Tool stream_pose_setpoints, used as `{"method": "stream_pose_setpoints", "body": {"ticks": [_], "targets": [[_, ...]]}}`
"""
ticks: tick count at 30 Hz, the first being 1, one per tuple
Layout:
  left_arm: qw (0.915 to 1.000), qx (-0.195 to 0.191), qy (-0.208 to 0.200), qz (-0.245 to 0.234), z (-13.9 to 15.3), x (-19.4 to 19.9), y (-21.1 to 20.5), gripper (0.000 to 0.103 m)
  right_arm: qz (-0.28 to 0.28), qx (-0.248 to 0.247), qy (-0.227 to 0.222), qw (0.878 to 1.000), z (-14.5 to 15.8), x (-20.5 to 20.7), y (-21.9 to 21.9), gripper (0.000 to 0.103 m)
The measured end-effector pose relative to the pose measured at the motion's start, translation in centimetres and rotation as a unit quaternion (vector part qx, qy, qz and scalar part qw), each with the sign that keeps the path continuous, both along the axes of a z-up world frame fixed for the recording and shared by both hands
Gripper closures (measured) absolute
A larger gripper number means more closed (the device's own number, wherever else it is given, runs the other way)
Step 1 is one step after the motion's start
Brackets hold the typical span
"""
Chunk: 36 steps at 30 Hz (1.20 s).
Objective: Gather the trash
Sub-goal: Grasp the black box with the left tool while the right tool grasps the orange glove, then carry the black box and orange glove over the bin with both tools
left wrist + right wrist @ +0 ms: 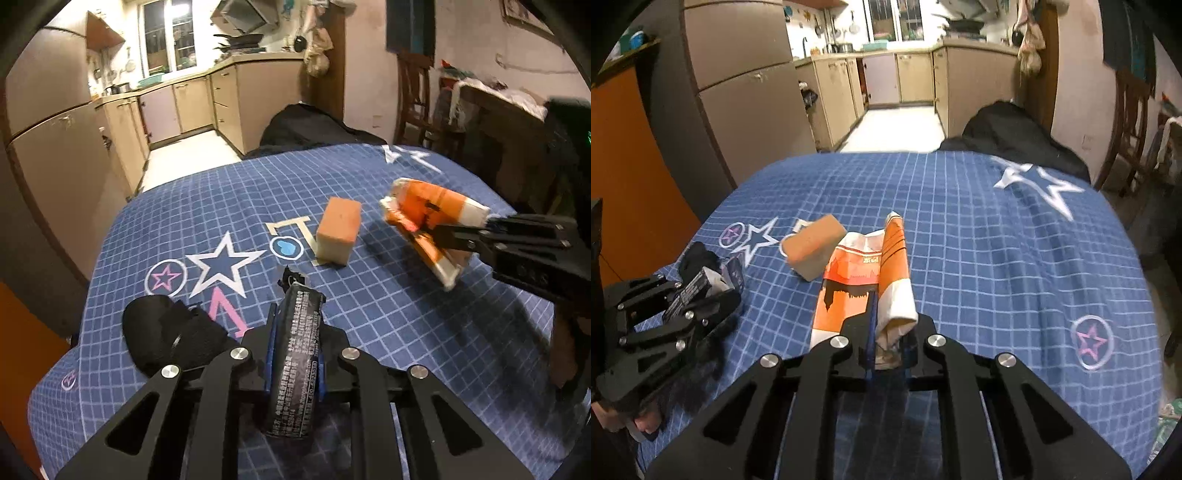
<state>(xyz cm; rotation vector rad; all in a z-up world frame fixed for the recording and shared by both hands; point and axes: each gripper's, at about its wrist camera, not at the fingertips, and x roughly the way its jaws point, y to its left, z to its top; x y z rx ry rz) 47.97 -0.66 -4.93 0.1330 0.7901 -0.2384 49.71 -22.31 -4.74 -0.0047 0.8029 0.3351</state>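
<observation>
My left gripper [295, 332] is shut on a dark crumpled wrapper [295, 354] with white print, just above the blue checked tablecloth [388, 332]. That gripper [713, 291] and its wrapper [692, 291] also show at the left of the right wrist view. My right gripper [886, 328] is shut on an orange and white paper bag [871, 273], squeezed flat between its pads. From the left wrist view the bag [424, 218] hangs off the right gripper [439, 232] at the right. An orange sponge block [338, 230] stands on the cloth between the two grippers.
A black crumpled scrap [166, 336] lies on the cloth left of the left gripper. A dark bag [1008, 129] sits past the table's far edge. Kitchen cabinets [192, 103] and a fridge [746, 85] stand beyond, a wooden chair [1130, 122] at the right.
</observation>
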Motion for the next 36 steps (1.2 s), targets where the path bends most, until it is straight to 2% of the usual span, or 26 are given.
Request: {"method": "stream_pose_setpoints", "body": {"ticks": [8, 13, 21, 36], "targets": [[0.9973, -0.052, -0.041, 0.032, 4.8, -5.5, -0.7, 0.086, -0.042, -0.010, -0.084, 0.996, 4.5, -7.3, -3.6, 0.094], [0.9941, -0.081, -0.063, 0.034, 7.8, -8.7, -2.9, 0.086, -0.071, -0.011, -0.116, 0.991, 6.4, -11.9, -6.3, 0.094], [0.9909, -0.096, -0.091, -0.021, 11.5, -12.9, -9.8, 0.086, -0.111, -0.021, -0.130, 0.985, 7.7, -16.4, -10.6, 0.094], [0.9821, -0.109, -0.089, -0.126, 13.8, -16.7, -24.1, 0.086, -0.206, -0.044, -0.141, 0.967, 9.6, -20.9, -21.4, 0.094]]}}
